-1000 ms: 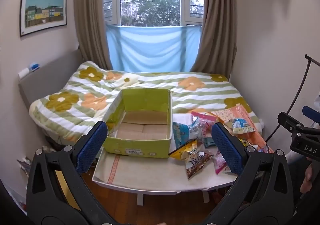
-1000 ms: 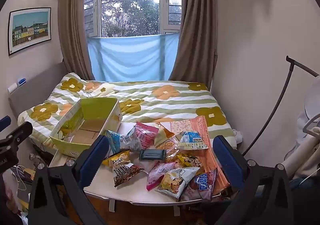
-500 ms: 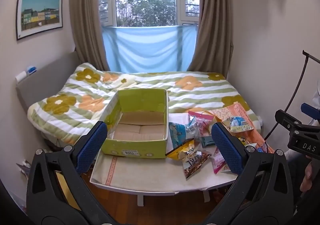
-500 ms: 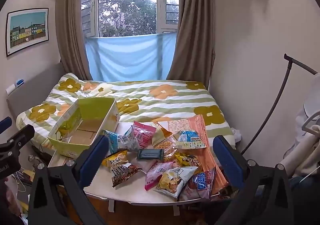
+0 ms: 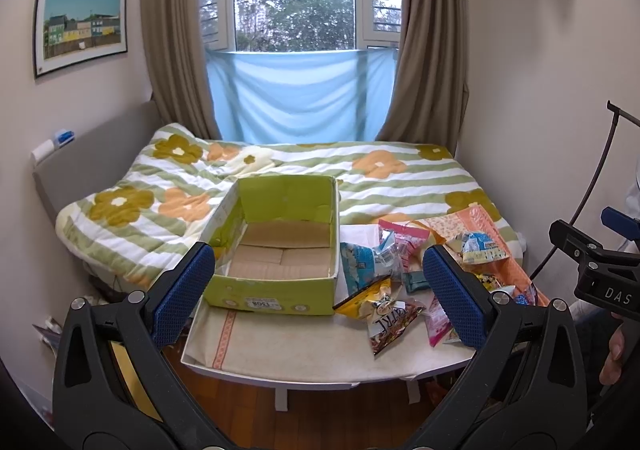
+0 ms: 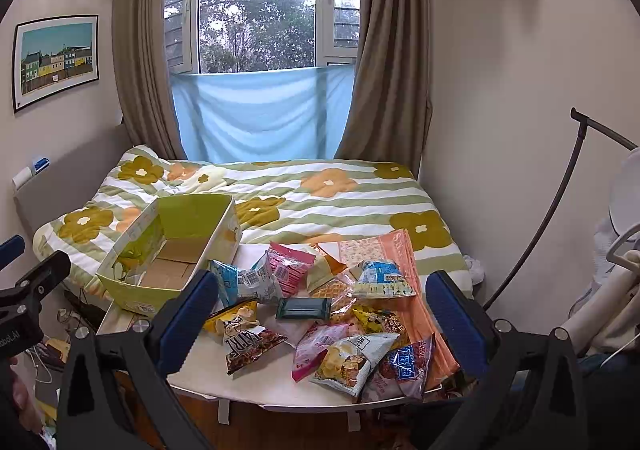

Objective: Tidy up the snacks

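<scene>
An empty green cardboard box stands open on the left part of a small white table. Several snack packets lie heaped to its right, among them a brown packet, a light-blue one, a dark green bar and a chip bag. My left gripper hovers open before the table, facing the box. My right gripper hangs open short of the snack pile. Neither holds anything.
A bed with a striped flower quilt lies right behind the table. An orange patterned cloth lies under the right-hand snacks. Walls close in on both sides; a curved black stand rises at right. Wooden floor shows under the table.
Both grippers have edged slightly, so the box and snacks sit a little lower and more to the left in each view. Nothing on the table moved; both jaws stay wide.
</scene>
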`<state>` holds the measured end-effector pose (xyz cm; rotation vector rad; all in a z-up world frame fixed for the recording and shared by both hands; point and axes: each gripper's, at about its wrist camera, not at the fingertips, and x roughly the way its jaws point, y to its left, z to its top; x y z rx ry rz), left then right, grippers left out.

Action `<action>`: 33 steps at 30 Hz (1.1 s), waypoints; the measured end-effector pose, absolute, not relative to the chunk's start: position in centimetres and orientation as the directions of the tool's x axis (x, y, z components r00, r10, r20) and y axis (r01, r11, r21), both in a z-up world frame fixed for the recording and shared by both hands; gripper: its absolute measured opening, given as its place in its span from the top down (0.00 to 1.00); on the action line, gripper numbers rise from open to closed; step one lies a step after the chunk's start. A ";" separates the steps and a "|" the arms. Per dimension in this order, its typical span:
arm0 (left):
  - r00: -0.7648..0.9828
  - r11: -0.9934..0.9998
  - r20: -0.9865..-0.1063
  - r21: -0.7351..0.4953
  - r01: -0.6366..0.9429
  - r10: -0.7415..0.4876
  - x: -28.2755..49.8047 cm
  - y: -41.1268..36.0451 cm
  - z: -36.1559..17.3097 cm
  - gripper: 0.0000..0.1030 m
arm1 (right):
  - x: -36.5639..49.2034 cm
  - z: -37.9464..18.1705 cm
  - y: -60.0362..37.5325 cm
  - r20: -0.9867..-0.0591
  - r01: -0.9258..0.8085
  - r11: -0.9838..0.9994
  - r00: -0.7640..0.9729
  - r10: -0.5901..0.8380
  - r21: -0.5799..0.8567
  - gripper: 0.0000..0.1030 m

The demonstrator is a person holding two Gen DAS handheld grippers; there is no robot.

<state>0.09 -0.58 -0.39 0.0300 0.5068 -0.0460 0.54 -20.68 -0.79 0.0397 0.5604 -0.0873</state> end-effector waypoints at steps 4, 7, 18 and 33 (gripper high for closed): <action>0.872 0.998 -0.487 0.015 0.053 -0.039 0.1 -0.4 -0.4 0.00 | 0.6 -0.9 -20.3 -0.535 0.093 0.996 0.842 -0.073 0.010 0.00; 0.873 0.998 -0.486 0.017 0.054 -0.039 0.1 -0.3 -0.5 0.00 | 0.5 -1.0 -20.0 -0.533 0.094 0.995 0.843 -0.075 0.009 0.00; 0.872 0.998 -0.488 0.019 0.060 -0.043 0.2 -0.4 -0.4 0.00 | 0.6 -1.0 -19.9 -0.533 0.092 0.996 0.843 -0.073 0.010 0.00; 0.871 0.998 -0.489 0.018 0.061 -0.044 0.2 -0.3 -0.5 0.00 | 0.6 -0.7 -19.4 -0.533 0.085 0.996 0.844 -0.061 0.021 0.00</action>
